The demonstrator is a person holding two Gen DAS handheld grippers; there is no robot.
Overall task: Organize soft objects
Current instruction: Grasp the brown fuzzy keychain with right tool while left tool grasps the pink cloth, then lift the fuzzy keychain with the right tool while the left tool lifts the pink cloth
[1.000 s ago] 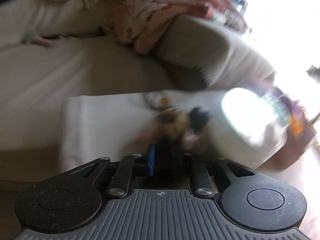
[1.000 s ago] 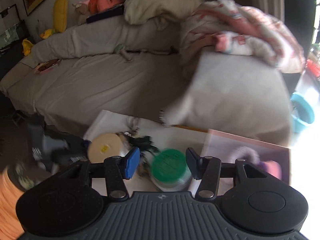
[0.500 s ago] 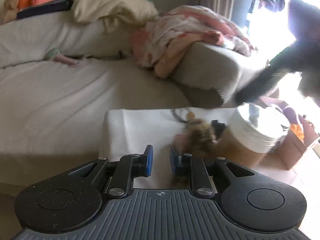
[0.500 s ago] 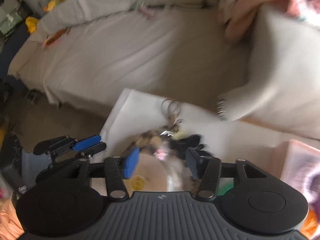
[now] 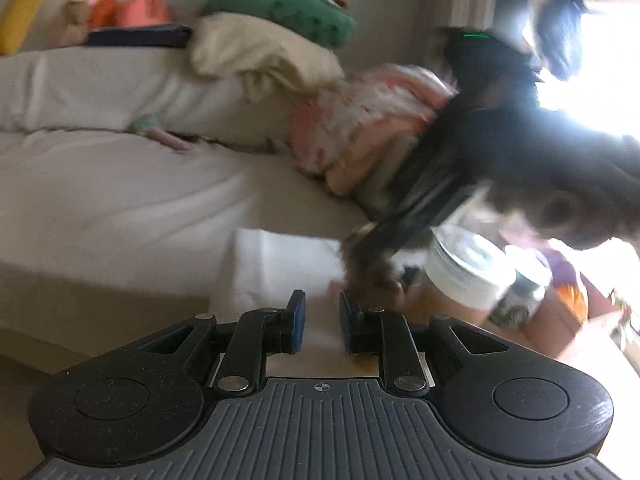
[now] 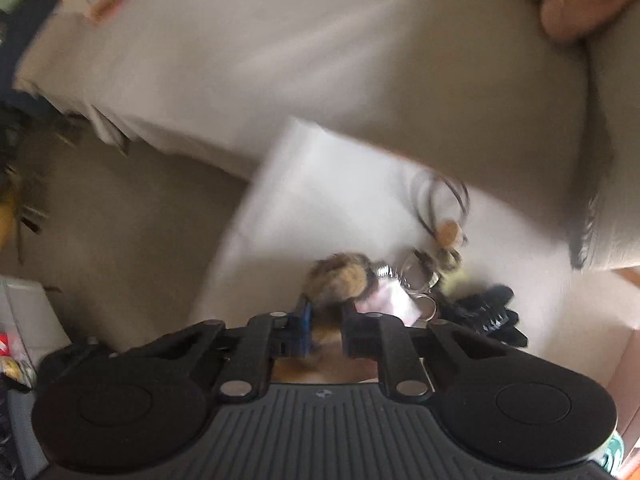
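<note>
Since a moment ago my right gripper (image 6: pixel 323 330) has dropped onto the one furry pom-pom (image 6: pixel 340 278), its fingers closing around the fur. My left gripper (image 5: pixel 320 326) hangs parted, gripping nothing, the pom-pom just ahead. One black hair claw (image 6: pixel 486 312) lies beside it on the white cloth (image 6: pixel 320 200), by two jars (image 5: pixel 468 276) and the beige sofa (image 5: pixel 120 200).

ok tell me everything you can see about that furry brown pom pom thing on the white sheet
The furry pom-pom is a rounded tuft of long tan-and-dark-brown fluff, soft-looking, blurred by motion. It lies on the white sheet, near the front edge. Its near end sits between the fingers of the right gripper, which look closed around it. On its right side a metal clasp joins it to key rings and a pale tag. In the left wrist view it shows as a brown blur beside a white-lidded tub.
</note>
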